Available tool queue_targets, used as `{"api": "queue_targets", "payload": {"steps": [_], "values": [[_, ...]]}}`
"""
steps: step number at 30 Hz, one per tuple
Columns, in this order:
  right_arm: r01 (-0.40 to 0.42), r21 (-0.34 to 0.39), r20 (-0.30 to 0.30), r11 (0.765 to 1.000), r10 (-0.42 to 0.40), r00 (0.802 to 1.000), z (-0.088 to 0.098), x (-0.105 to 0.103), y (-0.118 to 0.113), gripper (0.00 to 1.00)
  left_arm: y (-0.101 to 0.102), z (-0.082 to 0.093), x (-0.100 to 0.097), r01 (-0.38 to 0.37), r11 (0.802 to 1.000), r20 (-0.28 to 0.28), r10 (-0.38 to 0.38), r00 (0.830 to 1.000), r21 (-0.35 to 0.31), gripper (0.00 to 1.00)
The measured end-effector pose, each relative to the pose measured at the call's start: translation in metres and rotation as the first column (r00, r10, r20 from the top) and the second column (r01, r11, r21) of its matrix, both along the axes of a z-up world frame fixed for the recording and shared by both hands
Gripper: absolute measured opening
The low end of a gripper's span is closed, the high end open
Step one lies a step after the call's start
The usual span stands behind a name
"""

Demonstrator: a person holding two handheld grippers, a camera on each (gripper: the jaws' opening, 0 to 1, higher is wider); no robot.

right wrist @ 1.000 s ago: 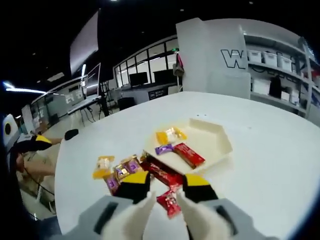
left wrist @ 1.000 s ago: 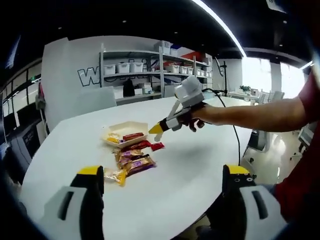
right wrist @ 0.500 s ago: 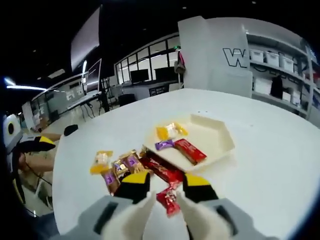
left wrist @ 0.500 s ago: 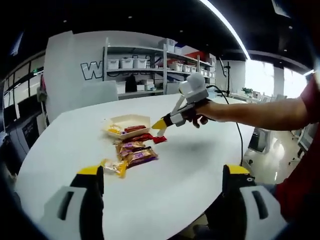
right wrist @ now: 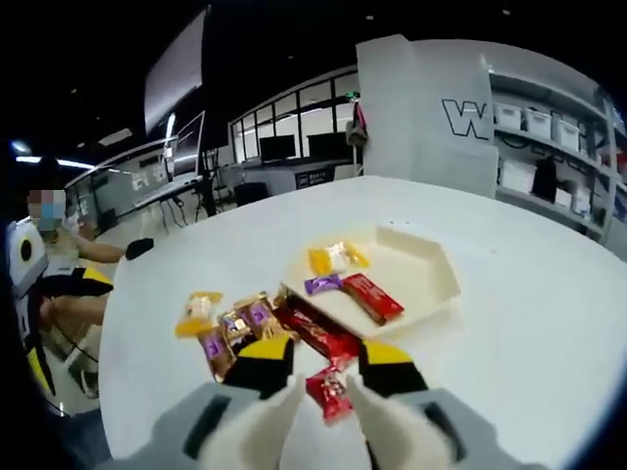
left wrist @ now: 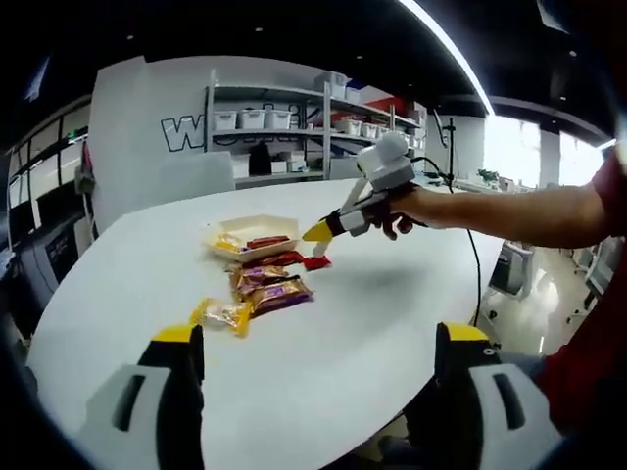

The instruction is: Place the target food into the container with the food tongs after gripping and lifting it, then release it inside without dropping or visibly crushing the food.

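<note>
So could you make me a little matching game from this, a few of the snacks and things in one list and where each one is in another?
Things:
1. small red wrapped candy
2. long red wrapped bar
3. yellow-orange wrapped snack
4. shallow cream tray

Places:
A. on the white round table, holding a few snacks
B. inside the tray, beside a small purple candy
C. between the jaws of the right gripper
D. on the table at the outer end of the loose pile, away from the tray

Pairs: 1-C, 2-B, 3-D, 4-A
</note>
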State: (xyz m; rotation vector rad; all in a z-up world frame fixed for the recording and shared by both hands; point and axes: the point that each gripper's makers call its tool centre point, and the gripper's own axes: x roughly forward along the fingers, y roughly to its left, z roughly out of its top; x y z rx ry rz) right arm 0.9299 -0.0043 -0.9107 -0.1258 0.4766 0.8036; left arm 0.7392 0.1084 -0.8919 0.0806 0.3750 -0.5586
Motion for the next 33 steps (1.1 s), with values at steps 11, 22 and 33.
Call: {"api": "queue_targets", "payload": {"steps": [11,22,33], "values": [[-0.023,-0.015,-0.020,1.000,0.023,1.000,-0.013,0.001,0.007,0.21,0.002,-0.006,0.000,-0.007,1.000,-0.019,0.007,1.000,0.000,0.96],[-0.054,-0.058,-0.003,0.997,0.054,0.999,-0.023,-0.001,0.011,0.18,0.003,-0.006,0.004,-0.003,1.000,-0.021,0.003,1.000,0.011,0.95],[0.023,0.011,-0.081,1.000,-0.022,0.996,-0.021,0.003,0.003,0.12,0.002,-0.007,0.001,-0.008,1.000,-0.023,0.008,1.000,0.010,0.95]]}}
